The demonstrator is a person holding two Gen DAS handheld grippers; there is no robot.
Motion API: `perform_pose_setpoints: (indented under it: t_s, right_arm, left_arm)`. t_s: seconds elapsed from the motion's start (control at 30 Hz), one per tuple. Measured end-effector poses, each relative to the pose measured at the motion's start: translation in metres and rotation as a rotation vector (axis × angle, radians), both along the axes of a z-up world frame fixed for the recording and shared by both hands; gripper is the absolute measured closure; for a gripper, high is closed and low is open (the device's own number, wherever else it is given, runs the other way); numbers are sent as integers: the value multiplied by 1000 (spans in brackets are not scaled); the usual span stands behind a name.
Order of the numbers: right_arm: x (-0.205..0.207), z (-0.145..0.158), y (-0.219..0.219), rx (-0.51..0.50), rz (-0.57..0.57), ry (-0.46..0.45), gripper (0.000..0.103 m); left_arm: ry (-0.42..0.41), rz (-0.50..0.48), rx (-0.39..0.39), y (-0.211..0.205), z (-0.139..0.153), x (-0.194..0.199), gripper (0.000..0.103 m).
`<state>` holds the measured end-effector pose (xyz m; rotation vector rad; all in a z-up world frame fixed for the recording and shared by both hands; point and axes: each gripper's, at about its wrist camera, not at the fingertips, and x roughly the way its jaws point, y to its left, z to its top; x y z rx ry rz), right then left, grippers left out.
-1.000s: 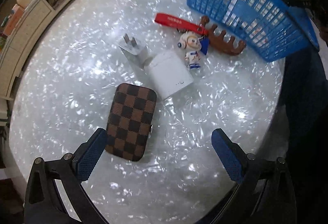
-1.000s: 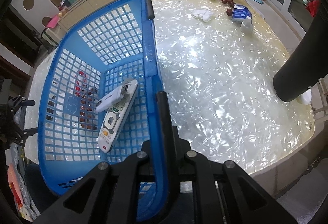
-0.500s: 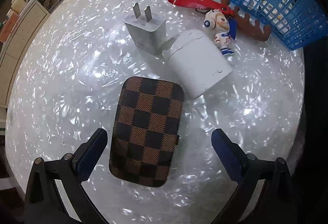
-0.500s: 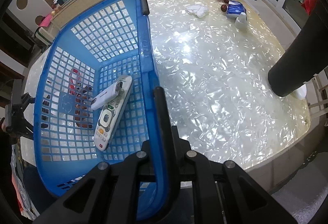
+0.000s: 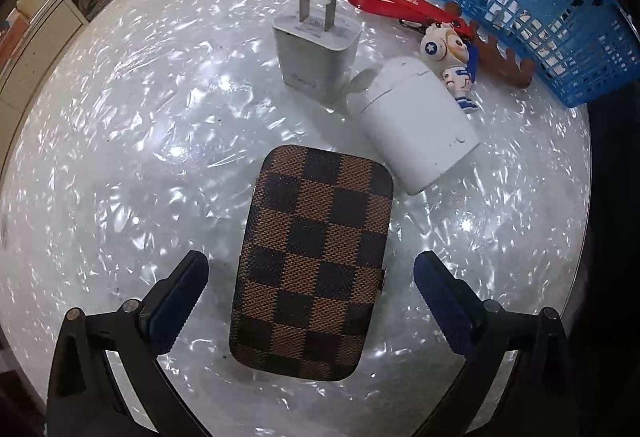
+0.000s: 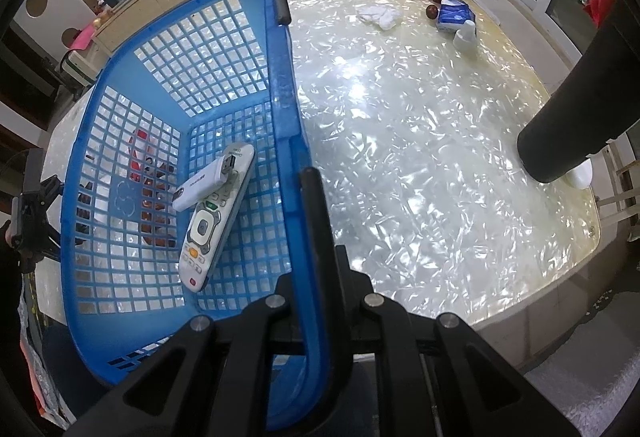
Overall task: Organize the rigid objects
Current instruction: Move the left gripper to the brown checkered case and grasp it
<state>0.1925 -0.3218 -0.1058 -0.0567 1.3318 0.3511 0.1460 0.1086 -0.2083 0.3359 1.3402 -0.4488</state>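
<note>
Pearly tabletop [image 5: 120,165]: checkered case [image 5: 314,261] lies flat directly beneath your released left gripper [image 5: 310,277], long axis running away between its fingers; your right gripper [image 6: 310,197], clenched on the basket [image 6: 288,109] rim, is farther off.
</note>
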Motion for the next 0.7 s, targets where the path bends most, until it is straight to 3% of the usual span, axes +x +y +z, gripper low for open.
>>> perform_pose_setpoints:
  t_s: [0.23, 0.3, 0.37, 0.7]
  right_arm:
    - [0, 0, 0, -2, -4, -1, 94]
    - [0, 0, -1, 0, -7, -2, 94]
    - [0, 0, -1, 1, -11, -1, 94]
    - [-1, -3, -1, 9, -9, 3, 94]
  left_arm:
    - [-39, 16, -19, 2, 4, -11, 0]
    - [-44, -2, -27, -3, 8, -16, 8]
    - [-53, -7, -27, -5, 14, -17, 31]
    - [-66, 28, -32, -6, 15, -30, 32]
